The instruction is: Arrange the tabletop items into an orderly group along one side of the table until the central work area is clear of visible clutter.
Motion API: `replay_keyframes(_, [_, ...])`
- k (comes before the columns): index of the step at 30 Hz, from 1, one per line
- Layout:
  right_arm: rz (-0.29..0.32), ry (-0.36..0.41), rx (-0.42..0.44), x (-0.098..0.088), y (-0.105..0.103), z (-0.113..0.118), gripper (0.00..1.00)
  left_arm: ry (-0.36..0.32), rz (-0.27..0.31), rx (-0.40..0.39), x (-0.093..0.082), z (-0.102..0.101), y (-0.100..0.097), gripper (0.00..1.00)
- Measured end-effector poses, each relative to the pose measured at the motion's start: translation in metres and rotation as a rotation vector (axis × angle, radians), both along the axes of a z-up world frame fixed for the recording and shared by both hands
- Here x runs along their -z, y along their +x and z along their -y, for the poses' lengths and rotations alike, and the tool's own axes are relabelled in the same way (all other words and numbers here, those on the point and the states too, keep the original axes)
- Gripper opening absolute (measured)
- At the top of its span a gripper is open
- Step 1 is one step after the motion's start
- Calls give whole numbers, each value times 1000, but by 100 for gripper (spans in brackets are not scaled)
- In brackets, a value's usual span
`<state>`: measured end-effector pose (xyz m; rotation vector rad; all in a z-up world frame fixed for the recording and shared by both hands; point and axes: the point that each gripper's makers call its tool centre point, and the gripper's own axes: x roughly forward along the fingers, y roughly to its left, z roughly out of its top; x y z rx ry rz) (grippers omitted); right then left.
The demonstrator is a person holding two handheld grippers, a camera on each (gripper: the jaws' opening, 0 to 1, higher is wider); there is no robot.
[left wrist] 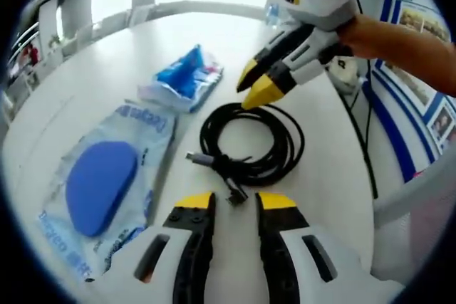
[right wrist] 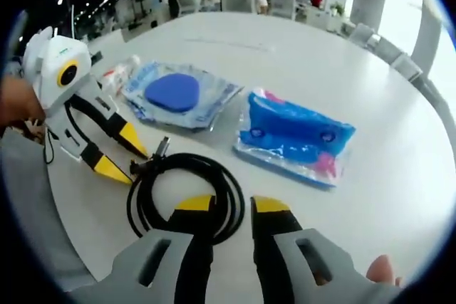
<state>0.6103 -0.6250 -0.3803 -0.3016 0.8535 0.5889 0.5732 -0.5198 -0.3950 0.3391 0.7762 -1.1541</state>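
A coiled black cable [left wrist: 291,144] [right wrist: 187,160] lies on the white table [left wrist: 107,69] [right wrist: 299,55]. My left gripper [left wrist: 235,203] [right wrist: 125,159] is open at the coil's near side, and the cable's plug end [left wrist: 235,194] lies just ahead of its yellow tips. My right gripper [right wrist: 231,206] [left wrist: 256,83] is open too, and its tips hover at the coil's opposite edge. Left of the cable in the left gripper view lie a blue oval pad in a clear bag [left wrist: 107,183] [right wrist: 174,94] and a blue packet [left wrist: 184,76] [right wrist: 296,137].
A small tube-like packet [right wrist: 121,72] lies beyond the bagged pad. A thin dark cord [left wrist: 360,133] runs along the table edge past a white block [left wrist: 345,72]. A blue-and-white wall panel [left wrist: 406,97] stands close by. Chairs [right wrist: 388,48] ring the far rim.
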Motion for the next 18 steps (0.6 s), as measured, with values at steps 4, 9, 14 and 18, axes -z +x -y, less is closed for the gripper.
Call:
replay_keyframes(4, [17,9,-4,-3,-1,0,31,-5,-2,-7,-1,-3,0,27])
replay_keyframes(9, [32,19,-10,-5,-2,0,47,-8,0,-18,-3,-5,0,35])
replay_keyframes(14, [48,41,-30,-8,-5,-5,54,-21,5,-25,-6,-7,0,43])
replay_keyframes(18, [60,51,-50,-10,-8,-9,57,-40,2,-26,-9,-6,-2,51])
